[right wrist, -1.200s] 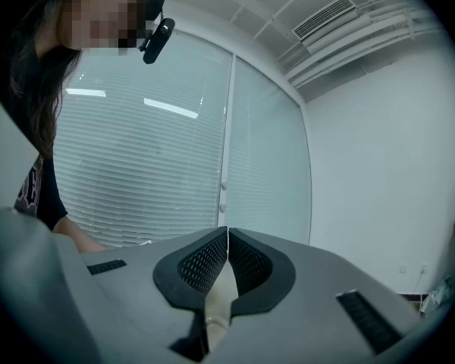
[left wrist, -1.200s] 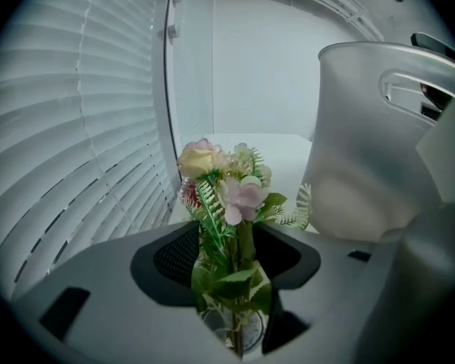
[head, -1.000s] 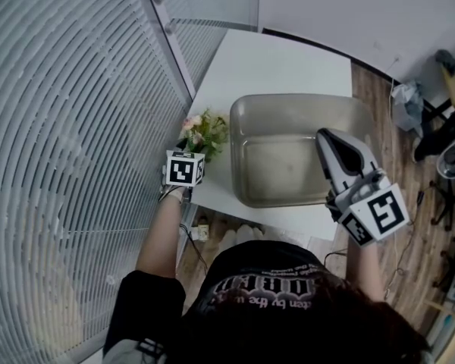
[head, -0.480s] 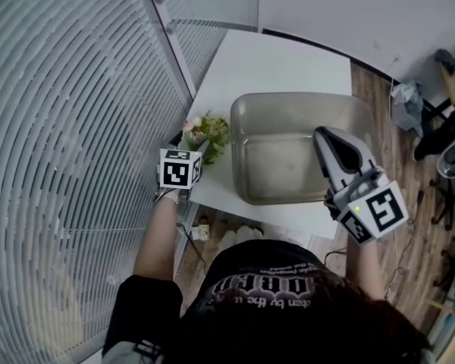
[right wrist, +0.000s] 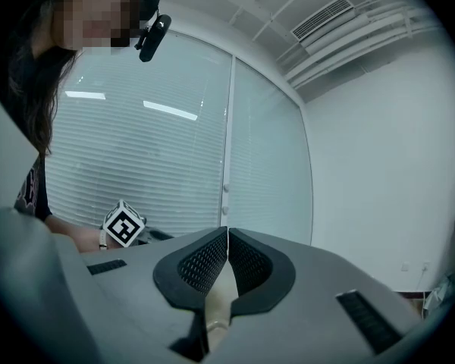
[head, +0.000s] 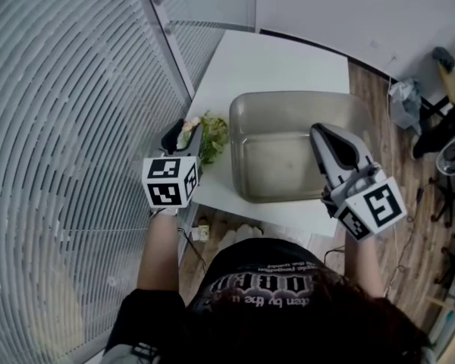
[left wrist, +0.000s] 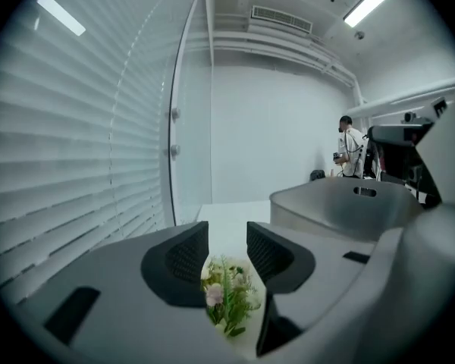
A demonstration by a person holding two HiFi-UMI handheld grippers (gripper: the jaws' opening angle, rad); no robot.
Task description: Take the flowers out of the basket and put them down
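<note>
The flowers (head: 206, 133), a small bunch of pink blooms and green leaves, lie on the white table (head: 280, 59) just left of the basket (head: 288, 97), a grey-beige tub with nothing in it. My left gripper (head: 183, 136) hangs above the bunch. Its jaws have just been closing but still stand apart with nothing between them. In the left gripper view the flowers (left wrist: 227, 298) show below the gap of the left gripper (left wrist: 227, 241). My right gripper (head: 326, 139) sits at the basket's near right side, and the right gripper (right wrist: 227, 237) is shut with a strip of beige wall between its pads.
A glass wall with blinds (head: 76, 127) runs close along the table's left edge. Wooden floor with chairs and a bag (head: 406, 101) lies to the right. The table's near edge (head: 288, 218) is just past the basket. A person (left wrist: 351, 146) stands far off.
My left gripper has lifted up and away from the flowers, which stay on the table. The right gripper and the basket have not moved.
</note>
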